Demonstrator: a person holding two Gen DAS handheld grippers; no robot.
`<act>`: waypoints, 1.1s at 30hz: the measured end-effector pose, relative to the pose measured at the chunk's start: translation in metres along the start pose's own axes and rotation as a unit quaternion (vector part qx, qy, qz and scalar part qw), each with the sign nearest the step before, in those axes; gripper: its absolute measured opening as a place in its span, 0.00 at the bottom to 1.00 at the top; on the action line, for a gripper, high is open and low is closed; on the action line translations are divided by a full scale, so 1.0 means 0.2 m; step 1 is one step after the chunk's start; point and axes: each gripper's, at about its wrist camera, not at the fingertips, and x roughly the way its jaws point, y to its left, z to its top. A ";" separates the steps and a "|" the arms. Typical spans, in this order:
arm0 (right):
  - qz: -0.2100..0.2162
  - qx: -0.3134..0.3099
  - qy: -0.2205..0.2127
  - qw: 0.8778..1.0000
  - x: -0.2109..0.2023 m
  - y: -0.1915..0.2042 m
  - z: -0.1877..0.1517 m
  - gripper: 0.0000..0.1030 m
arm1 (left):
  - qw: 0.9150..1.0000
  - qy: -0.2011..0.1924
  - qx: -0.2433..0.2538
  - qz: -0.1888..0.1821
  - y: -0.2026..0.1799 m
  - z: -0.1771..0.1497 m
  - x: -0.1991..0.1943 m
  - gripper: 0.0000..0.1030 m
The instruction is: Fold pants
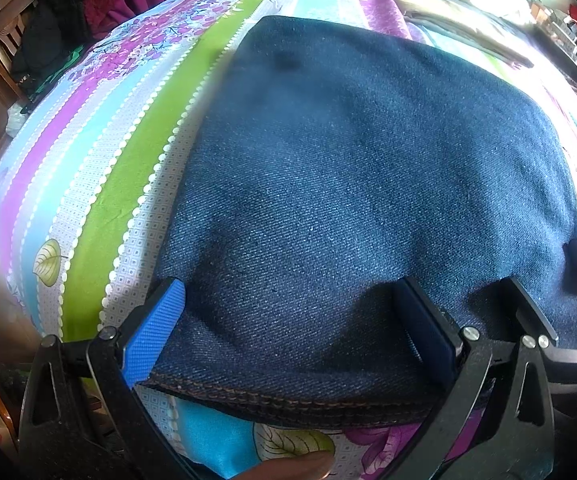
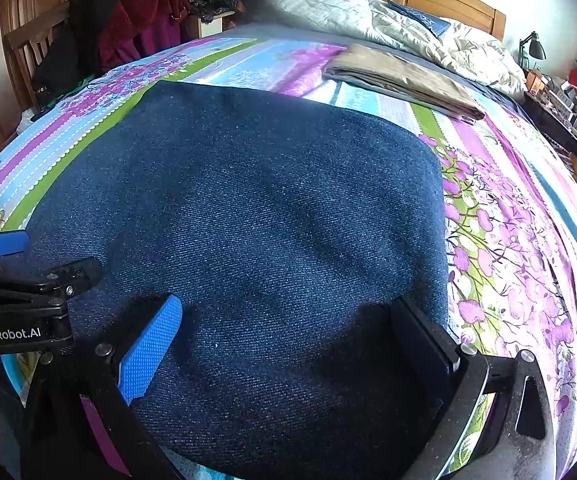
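On the striped bedsheet (image 2: 248,60) lie folded denim pants (image 2: 248,208); left gripper (image 1: 288,332) and right gripper (image 2: 288,344) spread wide above them.

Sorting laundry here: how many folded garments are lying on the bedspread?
2. The dark denim pants lie nearest, under both sets of open jaws; a folded tan garment lies farther back, near the quilt. Others may be hidden.

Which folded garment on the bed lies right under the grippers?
The dark blue denim pants; the tan folded garment lies farther up the bed, near the quilt.
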 end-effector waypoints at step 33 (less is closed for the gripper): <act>0.004 -0.002 -0.018 1.000 -0.01 -0.01 -0.02 1.00 | 1.000 0.006 -0.003 -0.003 0.00 0.02 0.02 1.00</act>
